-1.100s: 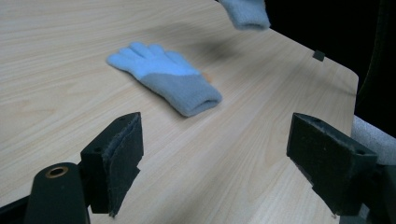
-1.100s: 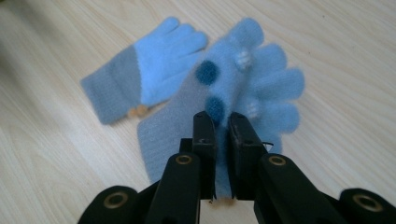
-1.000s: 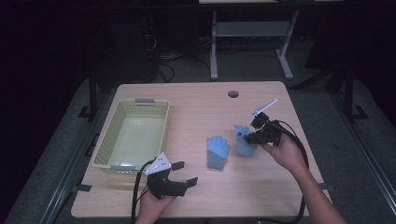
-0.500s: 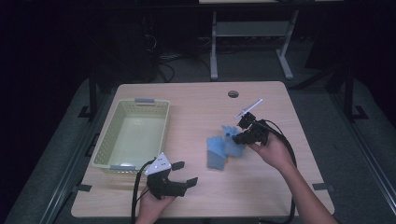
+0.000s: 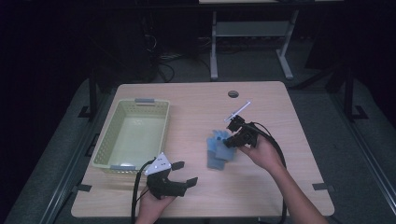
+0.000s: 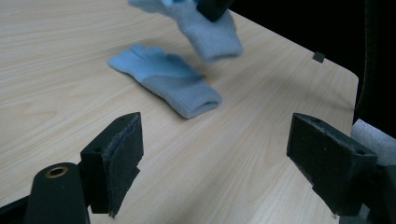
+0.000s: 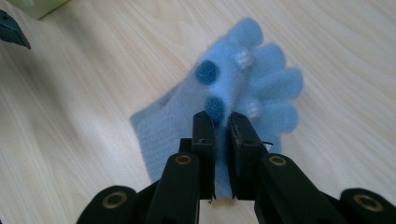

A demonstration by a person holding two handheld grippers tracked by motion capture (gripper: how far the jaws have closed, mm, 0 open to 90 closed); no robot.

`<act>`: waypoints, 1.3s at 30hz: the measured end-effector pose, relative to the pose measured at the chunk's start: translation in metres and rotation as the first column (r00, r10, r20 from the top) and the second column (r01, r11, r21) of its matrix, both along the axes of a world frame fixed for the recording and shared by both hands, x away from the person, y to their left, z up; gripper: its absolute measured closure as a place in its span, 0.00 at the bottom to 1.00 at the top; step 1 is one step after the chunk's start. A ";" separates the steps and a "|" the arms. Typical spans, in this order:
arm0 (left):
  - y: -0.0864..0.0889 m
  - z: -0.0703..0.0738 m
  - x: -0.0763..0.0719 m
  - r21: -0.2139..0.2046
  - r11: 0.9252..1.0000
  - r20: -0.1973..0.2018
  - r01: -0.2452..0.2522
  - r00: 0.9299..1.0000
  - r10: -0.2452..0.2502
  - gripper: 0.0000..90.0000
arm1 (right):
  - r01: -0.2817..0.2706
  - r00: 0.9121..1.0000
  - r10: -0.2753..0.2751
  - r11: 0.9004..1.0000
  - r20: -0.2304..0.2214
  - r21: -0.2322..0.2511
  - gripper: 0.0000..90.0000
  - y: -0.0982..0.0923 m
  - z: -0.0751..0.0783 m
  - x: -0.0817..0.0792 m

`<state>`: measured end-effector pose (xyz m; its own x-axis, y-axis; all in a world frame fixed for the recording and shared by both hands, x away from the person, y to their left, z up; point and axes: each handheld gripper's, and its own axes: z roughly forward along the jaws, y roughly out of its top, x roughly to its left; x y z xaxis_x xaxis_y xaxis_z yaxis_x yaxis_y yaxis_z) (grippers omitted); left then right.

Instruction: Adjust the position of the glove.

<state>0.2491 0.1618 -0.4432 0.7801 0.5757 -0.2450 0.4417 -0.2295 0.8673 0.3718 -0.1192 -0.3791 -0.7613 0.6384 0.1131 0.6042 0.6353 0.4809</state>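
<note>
Two light blue knit gloves are on the wooden table (image 5: 196, 107). One glove (image 5: 215, 161) (image 6: 168, 79) lies flat near the table's middle. My right gripper (image 5: 232, 139) (image 7: 222, 120) is shut on the other glove (image 5: 219, 139) (image 7: 243, 79), which has dark blue and white dots on it. That glove (image 6: 208, 30) hangs just above and partly over the flat one. My left gripper (image 5: 183, 173) (image 6: 219, 154) rests near the front edge of the table. Its jaws are wide open with nothing between them, and it points toward the gloves.
A pale green plastic basket (image 5: 100, 149) with nothing in it stands on the left half of the table. A round cable hole (image 5: 233, 94) sits near the far edge. Bare wood lies to the right of the gloves and at the back.
My right gripper has carried its glove leftward and a little down, from beside the flat glove to partly over it. The left gripper has stayed where it was.
</note>
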 end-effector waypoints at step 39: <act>0.004 0.002 0.002 -0.021 1.000 0.000 -0.012 1.000 0.012 0.20 | -0.010 0.998 0.004 0.996 -0.057 -0.090 0.81 0.036 -0.035 0.005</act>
